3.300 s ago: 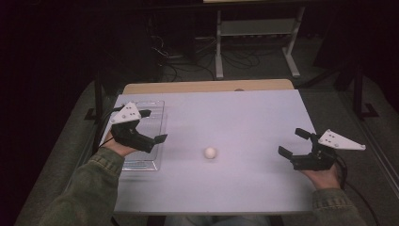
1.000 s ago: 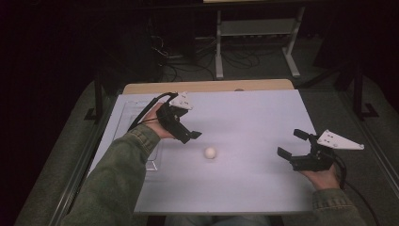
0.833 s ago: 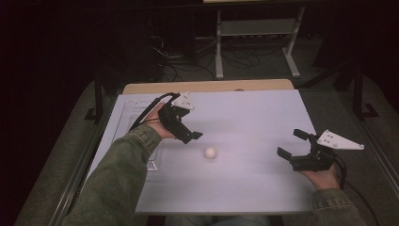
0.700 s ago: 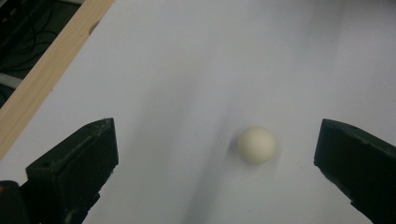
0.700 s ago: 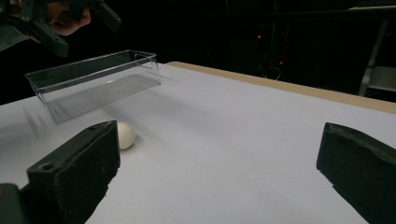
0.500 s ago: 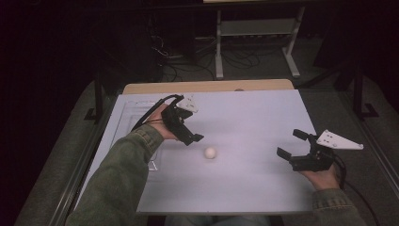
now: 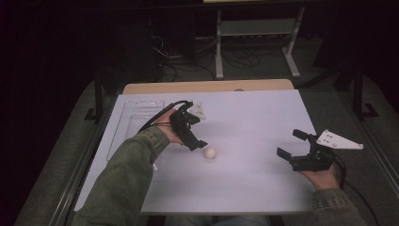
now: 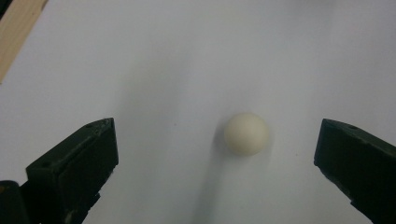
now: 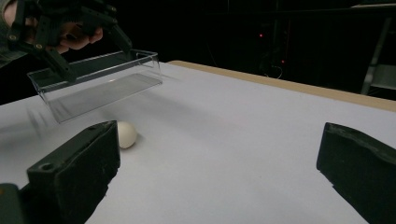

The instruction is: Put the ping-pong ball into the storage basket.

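My left gripper (image 7: 199, 143) hovers over the small cream-white ball (image 7: 210, 152) lying mid-tabletop, its fingers (image 8: 74, 168) spread wide either side, touching nothing. My right gripper (image 7: 295, 147), near the tabletop's right edge, holds its fingers (image 9: 77, 170) wide apart, empty.

surface: table (image 7: 263, 113) wearing a white top, a bare wooden strip (image 7: 207, 86) showing along its far edge | lying on it: small cream ball (image 7: 210, 153) sitting near the middle, apart from everything | clear plastic tray (image 7: 129, 127) resting at the left side, near the far corner
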### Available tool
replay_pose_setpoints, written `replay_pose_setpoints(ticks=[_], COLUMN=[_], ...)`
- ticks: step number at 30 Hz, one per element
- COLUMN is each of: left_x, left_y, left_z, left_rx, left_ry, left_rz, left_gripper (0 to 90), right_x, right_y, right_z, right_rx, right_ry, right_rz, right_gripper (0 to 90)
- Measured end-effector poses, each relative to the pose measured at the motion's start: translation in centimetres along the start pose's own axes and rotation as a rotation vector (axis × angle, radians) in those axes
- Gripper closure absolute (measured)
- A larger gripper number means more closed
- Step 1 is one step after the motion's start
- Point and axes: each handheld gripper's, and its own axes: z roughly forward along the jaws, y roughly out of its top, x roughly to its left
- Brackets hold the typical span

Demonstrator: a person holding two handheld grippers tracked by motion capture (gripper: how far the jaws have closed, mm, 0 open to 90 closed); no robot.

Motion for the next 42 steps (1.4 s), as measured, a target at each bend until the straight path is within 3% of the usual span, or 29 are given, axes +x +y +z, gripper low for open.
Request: replay_pose_setpoints(ticks=[7, 19, 42], left_x=[-0.1, -0.5, -1.0], left_y=[0.1, 0.3, 0.5], left_z=[0.7, 2.0, 4.1], left_rx=[0.018, 0.005, 0.077], left_ry=[-0.010, -0.034, -0.070], left_rz=[0.011, 0.015, 0.027], left_gripper=[0.0, 0.0, 0.0], right_x=[0.0, 0.0, 0.0], right_y=[0.0, 0.0, 0.0], right_z=[0.0, 0.0, 0.0], right_rx=[0.001, 0.001, 0.001], right_ry=[0.005, 0.007, 0.010], right_rz=[0.000, 0.002, 0.005], right_gripper=[0.0, 0.0, 0.0])
